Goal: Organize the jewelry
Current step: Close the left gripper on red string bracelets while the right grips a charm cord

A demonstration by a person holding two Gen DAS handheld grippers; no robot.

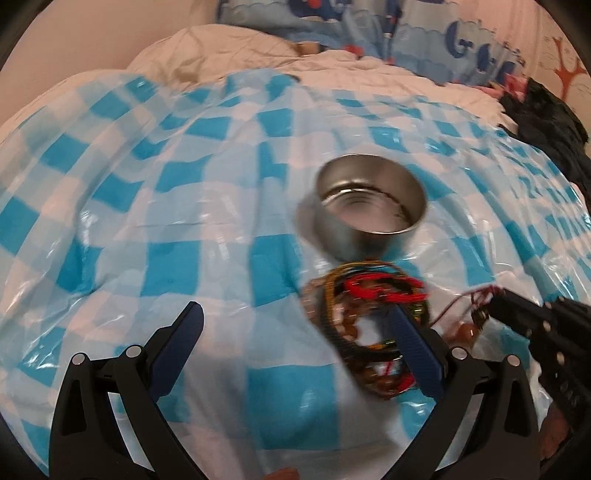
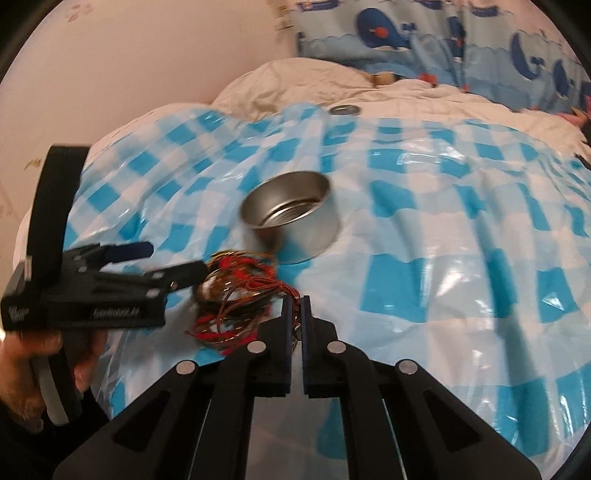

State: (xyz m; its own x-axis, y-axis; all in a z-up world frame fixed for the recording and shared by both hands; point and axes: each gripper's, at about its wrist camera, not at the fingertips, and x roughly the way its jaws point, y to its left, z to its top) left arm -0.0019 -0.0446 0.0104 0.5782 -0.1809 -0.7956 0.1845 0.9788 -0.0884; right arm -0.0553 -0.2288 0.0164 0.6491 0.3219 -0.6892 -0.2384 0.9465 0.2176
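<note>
I have the right gripper (image 2: 294, 301) closed on a thin red-brown cord of the jewelry tangle (image 2: 236, 295), its 2 jaws nearly touching with only that strand between them. The left gripper (image 1: 295, 317) stands fully wide and holds nothing; 1 of its fingers (image 1: 413, 347) overlaps the near side of the tangle, though I cannot tell if it touches.

The tangle of red, orange and dark cords with brown beads lies on the blue checked plastic sheet (image 2: 461, 229), just in front of the metal tin (image 2: 291, 214), which looks empty.

Risks, in my judgement:
- The cords look knotted together, so lifting 1 strand may drag the whole bundle or tighten the knot.
- The grip is on a thin cord only; it may slip out.
- The sheet is slick and wrinkled over soft bedding, so the tin could slide or tip if nudged.
- Both views are blurred, so fine contact is uncertain.

Around: a small metal ring (image 2: 345, 109) lies at the sheet's far edge, whale-print pillows (image 2: 406, 33) behind, dark fabric (image 1: 546, 125) well off to the side. Nothing blocks the path to the tin.
</note>
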